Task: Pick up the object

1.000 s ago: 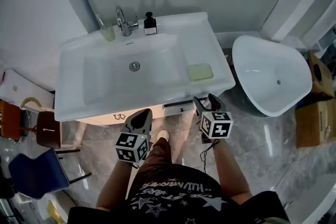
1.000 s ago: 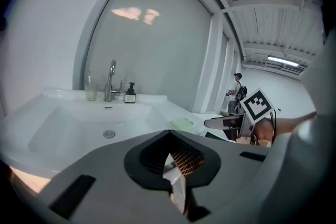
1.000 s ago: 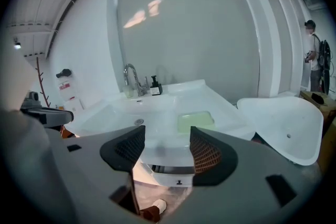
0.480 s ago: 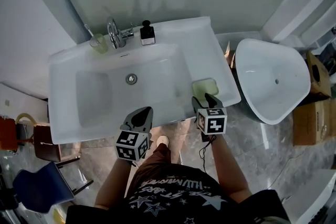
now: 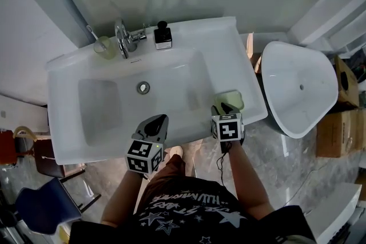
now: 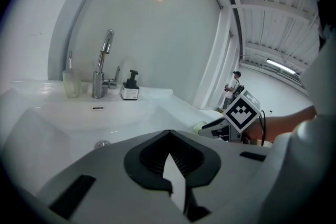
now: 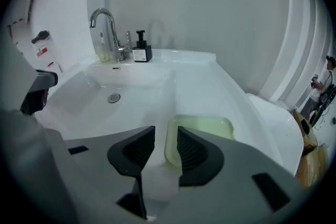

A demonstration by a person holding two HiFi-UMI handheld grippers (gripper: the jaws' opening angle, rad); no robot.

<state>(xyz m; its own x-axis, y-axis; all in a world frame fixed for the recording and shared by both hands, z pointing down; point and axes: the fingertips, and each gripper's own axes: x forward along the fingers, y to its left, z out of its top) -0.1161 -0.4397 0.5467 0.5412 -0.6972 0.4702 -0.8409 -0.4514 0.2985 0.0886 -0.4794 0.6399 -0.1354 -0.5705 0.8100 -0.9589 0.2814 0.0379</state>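
A pale green soap dish [image 5: 233,98] [image 7: 207,127] lies on the right-hand ledge of the white washbasin [image 5: 68,143]. My right gripper [image 5: 224,107] [image 7: 166,147] is at the dish's near left corner. Its jaws are closing, and the dish's left rim shows in the narrow gap between them; I see no pad pressing on it. My left gripper [image 5: 156,123] [image 6: 169,159] hangs shut and empty over the basin's front rim. The left gripper view shows the right gripper [image 6: 214,126] by the dish [image 6: 200,125].
A chrome tap [image 5: 122,38], a cup with a toothbrush [image 5: 104,46] and a black soap pump [image 5: 163,36] stand along the basin's back. A white tub [image 5: 300,86] sits to the right, cardboard boxes [image 5: 336,133] beyond it, a blue chair [image 5: 44,208] lower left.
The right gripper has moved forward from in front of the vanity up onto the ledge, to the soap dish, and its jaws have narrowed. The left gripper stayed shut and came over the front rim.
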